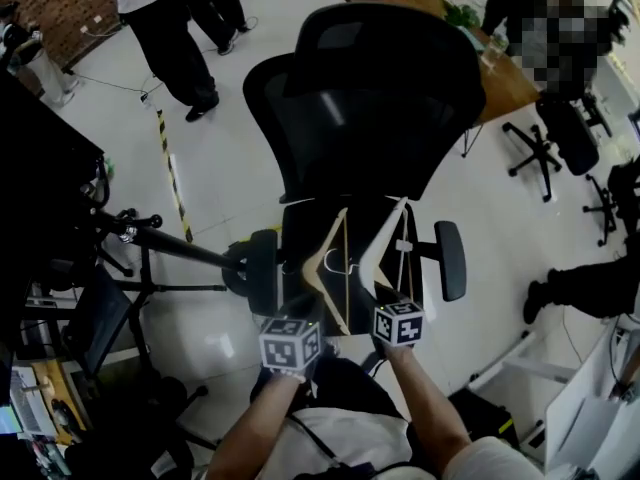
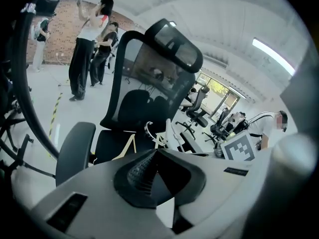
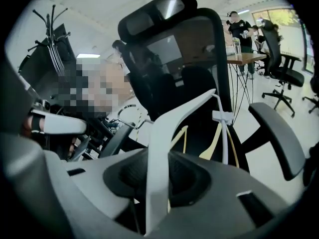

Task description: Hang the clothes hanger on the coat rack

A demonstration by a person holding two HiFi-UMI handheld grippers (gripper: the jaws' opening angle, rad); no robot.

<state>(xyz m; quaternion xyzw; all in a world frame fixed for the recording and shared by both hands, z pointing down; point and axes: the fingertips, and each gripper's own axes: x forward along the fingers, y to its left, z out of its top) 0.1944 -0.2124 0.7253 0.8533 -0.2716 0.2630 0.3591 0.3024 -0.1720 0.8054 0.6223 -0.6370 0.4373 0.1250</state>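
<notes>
**White hanger gripped over the chair seat, coat rack off to the left**

The right gripper (image 1: 386,304) has its fingers closed on a white plastic clothes hanger (image 1: 376,246). In the right gripper view one arm of that hanger runs straight up between the two dark ribbed pads, which press on it from both sides. The rest of the hanger rises forward over the seat of a black mesh-backed office chair (image 1: 370,98), and a thin white bar with a small clip hangs along its right side.

The left gripper (image 1: 306,320) hovers just beside the right one, low over the front edge of the same seat. Its fingers are drawn together to a point, and nothing shows between them in the left gripper view.

A pale wooden clothes hanger (image 1: 318,253) with a metal hook lies flat on the seat. It is just left of the white one and just ahead of the left gripper's tip. Whether the two hangers touch cannot be told.

The black metal coat rack (image 1: 165,240) stands on the person's left. In the head view its pole runs beside the chair's left armrest (image 1: 263,273), and it is clear of both hangers. The right gripper view shows its curved pegs high up at the left.

The floor is pale, with a strip of yellow-and-black tape (image 1: 172,173) beyond the rack. Several people in dark trousers (image 1: 175,43) stand well behind the chair.
</notes>
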